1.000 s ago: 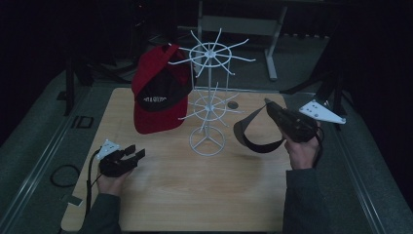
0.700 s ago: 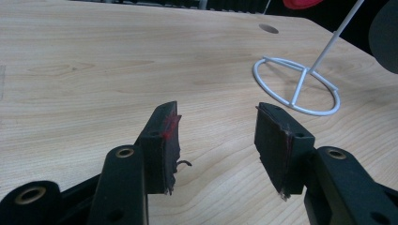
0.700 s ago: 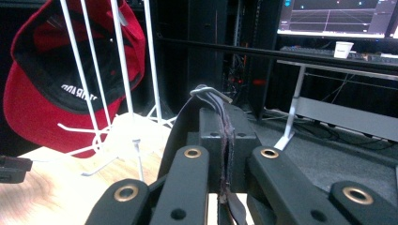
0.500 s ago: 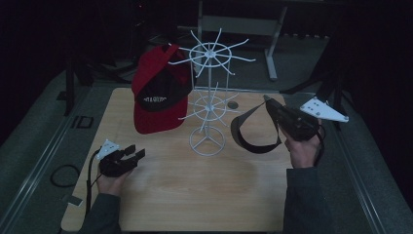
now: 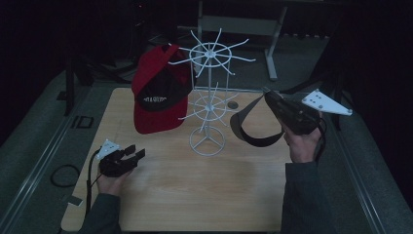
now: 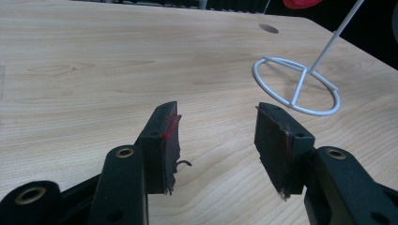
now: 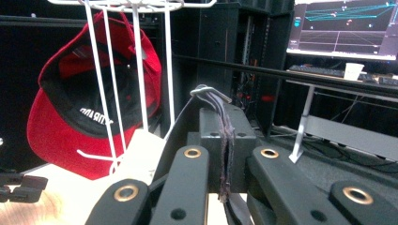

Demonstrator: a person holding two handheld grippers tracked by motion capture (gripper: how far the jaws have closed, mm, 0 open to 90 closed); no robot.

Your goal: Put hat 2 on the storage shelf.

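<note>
A white wire rack [image 5: 209, 97] stands mid-table, and a red cap [image 5: 158, 92] hangs from its left arms. To the right of the rack my right gripper [image 5: 269, 96] is raised and shut on the strap of a black visor cap [image 5: 253, 129], which dangles below it. In the right gripper view the jaws [image 7: 224, 136] pinch the strap [image 7: 211, 96], facing the rack [image 7: 136, 70] and the red cap [image 7: 70, 136]. My left gripper [image 5: 136, 152] rests low on the table at front left, open, with nothing between its jaws [image 6: 216, 136]. The rack's ring base [image 6: 296, 86] lies just beyond it.
The wooden table [image 5: 195, 195] has a small round hole [image 5: 233, 105] behind the rack. Grey carpeted ledges flank the table, and a cable loop [image 5: 63, 175] lies at the left. A dark metal frame [image 5: 243, 24] stands behind the table.
My right gripper has carried the black visor cap slightly left, closer to the rack. The left gripper has stayed put.
</note>
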